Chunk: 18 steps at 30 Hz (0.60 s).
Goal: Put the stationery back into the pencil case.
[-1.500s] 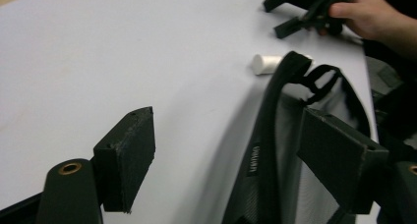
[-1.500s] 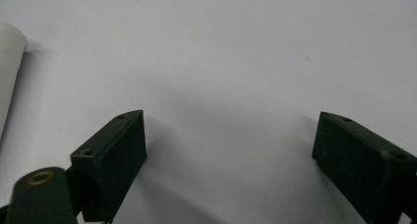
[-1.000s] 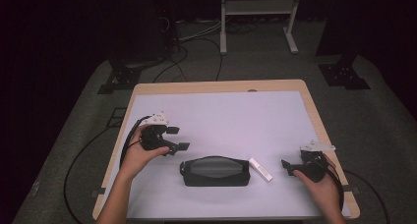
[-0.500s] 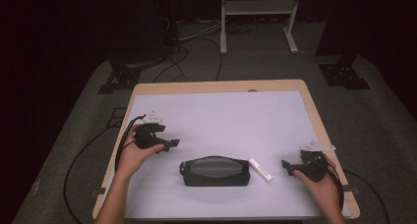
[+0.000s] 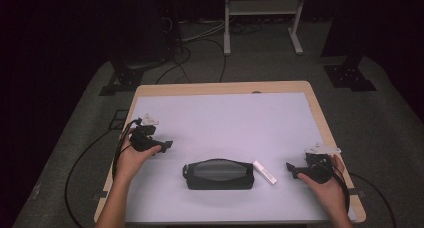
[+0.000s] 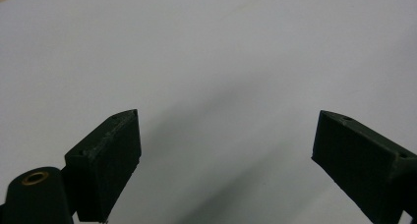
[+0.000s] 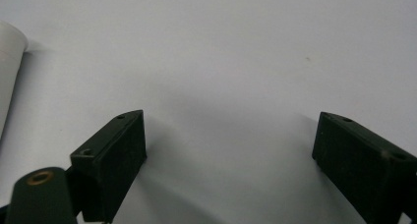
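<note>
Pouch (image 5: 218, 174) first: it's a dark zippered case, oblong with rounded ends, lying flat between my two grippers and nearer my right one than my left. My guess is soft fabric sides, light, and floppy enough to sag if I pinch it in the middle, so I'd take it by one end or along the stiffer zipper seam on top. Surface looks matte, so probably not slippery.

Just beside its right end lies a small white tube (image 5: 265, 172), slanted, and its rounded tip peeks in at the left edge of my right gripper view. That one looks like smooth plastic, rigid and light, likely to roll or squirt out of a sloppy pinch, so I'd grab across the middle of the barrel.

Left gripper (image 5: 166, 145) stands wide open with nothing between the jaws, and they've just been opening a bit more; it sits well apart from the pouch. Right gripper (image 5: 291, 170) is also spread wide and empty, pointing at the tube from close by. Both hover over the plain white table (image 5: 225, 118) surface, which is smooth and bare under my jaws.
</note>
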{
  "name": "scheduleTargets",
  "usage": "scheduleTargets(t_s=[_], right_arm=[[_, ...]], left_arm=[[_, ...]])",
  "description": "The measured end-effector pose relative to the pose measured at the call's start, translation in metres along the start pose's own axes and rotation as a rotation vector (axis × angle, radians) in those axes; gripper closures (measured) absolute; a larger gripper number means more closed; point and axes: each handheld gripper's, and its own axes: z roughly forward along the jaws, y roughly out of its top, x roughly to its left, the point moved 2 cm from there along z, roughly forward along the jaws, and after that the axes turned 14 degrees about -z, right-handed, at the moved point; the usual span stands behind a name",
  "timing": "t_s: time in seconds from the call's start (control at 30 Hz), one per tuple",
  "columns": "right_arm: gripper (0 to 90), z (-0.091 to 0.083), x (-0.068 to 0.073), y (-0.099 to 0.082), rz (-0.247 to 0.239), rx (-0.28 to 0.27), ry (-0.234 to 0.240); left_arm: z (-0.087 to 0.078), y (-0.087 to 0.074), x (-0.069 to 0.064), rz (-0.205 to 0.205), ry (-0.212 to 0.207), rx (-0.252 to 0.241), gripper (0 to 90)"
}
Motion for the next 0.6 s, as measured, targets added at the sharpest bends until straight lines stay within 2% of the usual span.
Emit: scheduleTargets(t_s=[0.17,0.37,0.47,0.53,0.6], right_arm=[[11.8,0.000,0.000,0.000,0.000,0.000,0.000],[11.8,0.000,0.000,0.000,0.000,0.001,0.001],[11.8,0.000,0.000,0.000,0.001,0.001,0.001],[11.8,0.000,0.000,0.000,0.000,0.002,0.001],[11.8,0.000,0.000,0.000,0.001,0.002,0.001]], left_arm=[[0.003,-0.005,0.009,-0.030,0.030,0.013,10.4],[0.009,-0.012,0.018,-0.059,0.085,0.027,10.3],[0.016,-0.015,0.020,-0.078,0.104,0.068,9.2],[0.022,-0.016,0.021,-0.084,0.090,0.095,9.1],[0.026,-0.018,0.022,-0.095,0.096,0.114,8.1]])
